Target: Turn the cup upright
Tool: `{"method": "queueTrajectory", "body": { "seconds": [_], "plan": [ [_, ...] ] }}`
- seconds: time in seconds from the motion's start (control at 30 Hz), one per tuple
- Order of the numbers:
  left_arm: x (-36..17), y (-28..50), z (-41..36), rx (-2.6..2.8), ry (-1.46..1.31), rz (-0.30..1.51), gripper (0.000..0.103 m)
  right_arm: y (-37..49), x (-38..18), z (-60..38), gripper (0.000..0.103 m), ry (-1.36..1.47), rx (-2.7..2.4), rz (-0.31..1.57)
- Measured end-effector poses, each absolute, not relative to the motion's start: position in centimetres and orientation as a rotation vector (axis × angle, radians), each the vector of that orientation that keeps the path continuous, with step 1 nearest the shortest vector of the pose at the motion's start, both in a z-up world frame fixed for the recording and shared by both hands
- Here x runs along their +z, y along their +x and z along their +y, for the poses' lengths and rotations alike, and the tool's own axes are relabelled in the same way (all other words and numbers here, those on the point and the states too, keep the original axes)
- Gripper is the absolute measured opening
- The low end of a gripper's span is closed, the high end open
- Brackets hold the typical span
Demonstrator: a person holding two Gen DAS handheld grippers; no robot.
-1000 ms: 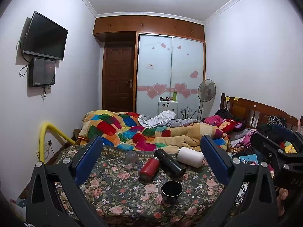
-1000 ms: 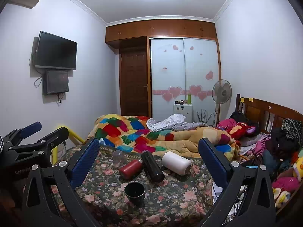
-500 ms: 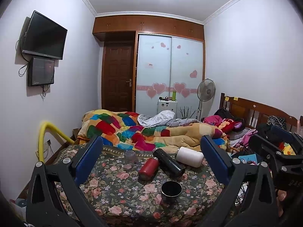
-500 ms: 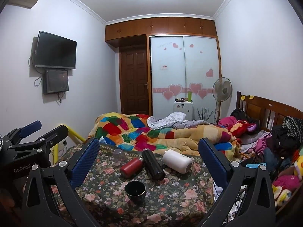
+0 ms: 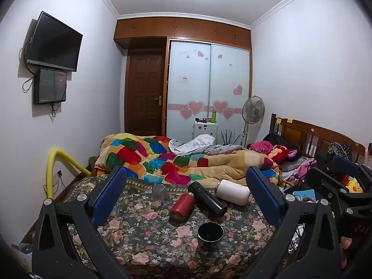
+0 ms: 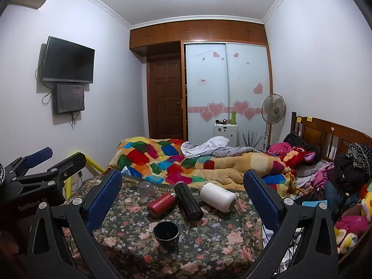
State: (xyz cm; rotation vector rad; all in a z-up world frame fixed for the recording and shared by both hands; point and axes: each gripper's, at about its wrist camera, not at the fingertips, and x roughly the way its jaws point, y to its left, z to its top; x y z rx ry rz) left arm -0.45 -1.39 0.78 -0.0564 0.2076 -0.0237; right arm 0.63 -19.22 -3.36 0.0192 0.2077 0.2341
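clear glass (image 5: 160,195) mouth-down, faint against floral cloth (image 5: 144,232); left gripper (image 5: 186,194) and right gripper (image 6: 182,191) wide, empty

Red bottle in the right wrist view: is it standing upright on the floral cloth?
No. The red bottle lies on its side on the floral cloth, next to the black bottle, which also lies flat.

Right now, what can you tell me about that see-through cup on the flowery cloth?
The clear cup looks like glass or plastic, small and slightly tapered. It appears to stand upside down, narrower base up and wider mouth down on the floral cloth, though the blur leaves some doubt. It sits at the far left of the group, left of the lying red bottle and apart from it. Nothing touches it but the cloth, and neither gripper is near it.
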Motion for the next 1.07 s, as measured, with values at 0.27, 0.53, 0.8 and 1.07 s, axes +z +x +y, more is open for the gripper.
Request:
{"method": "queueTrajectory", "body": {
  "seconds": [0.27,0.53,0.8,1.07],
  "plan": [
    [0.8,-0.3,-1.6,-0.028,-0.053,0.208,0.103,0.7,-3.4,-19.1,0.103,0.022,0.233,0.211],
    [0.7,-0.1,-1.4,-0.036,-0.06,0.213,0.103,0.7,-3.3,-19.1,0.103,0.024,0.235,0.211],
    [0.5,0.2,-1.6,-0.041,-0.052,0.218,0.103,0.9,-3.7,-18.9,0.103,0.023,0.233,0.219],
    [0.2,0.7,-1.5,-0.044,-0.057,0.225,0.103,1.6,-4.0,-18.5,0.103,0.026,0.231,0.233]
  ]
}}
